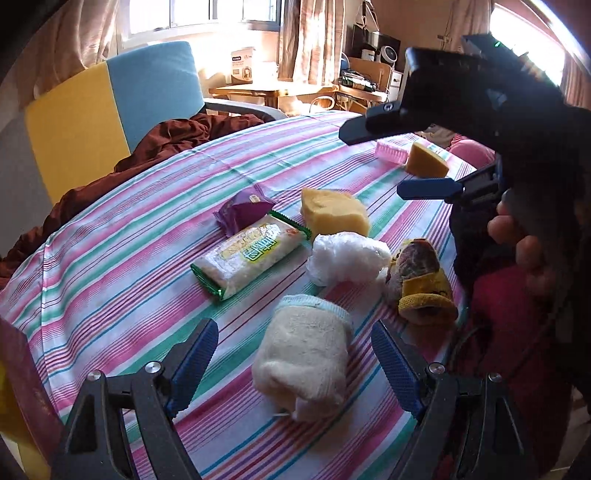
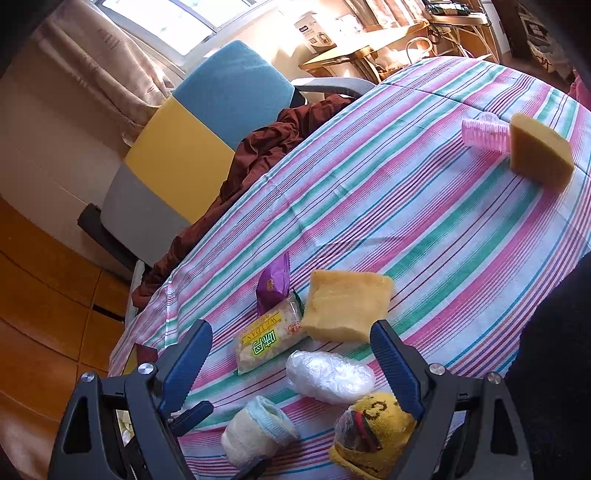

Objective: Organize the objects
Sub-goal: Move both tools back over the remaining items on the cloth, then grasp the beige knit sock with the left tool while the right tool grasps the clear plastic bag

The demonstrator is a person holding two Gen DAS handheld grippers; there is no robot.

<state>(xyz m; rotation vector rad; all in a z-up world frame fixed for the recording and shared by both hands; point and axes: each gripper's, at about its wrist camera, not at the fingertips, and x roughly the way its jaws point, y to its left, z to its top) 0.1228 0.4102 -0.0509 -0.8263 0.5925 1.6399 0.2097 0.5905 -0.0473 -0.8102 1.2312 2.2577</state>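
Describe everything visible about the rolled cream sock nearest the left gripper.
The rolled cream sock is fuzzy cream knit with a pale blue cuff band at its far end. It is rolled into a stubby cylinder that lies on its side on the striped tablecloth. It sits between the open fingers of the left hand-held gripper, touched by neither. Nothing else touches it.

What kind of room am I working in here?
Most likely a lived-in home, perhaps a dining or living room: a round table under a striped tablecloth, a yellow-and-blue armchair beside it, and curtained windows with a cluttered wooden desk behind.
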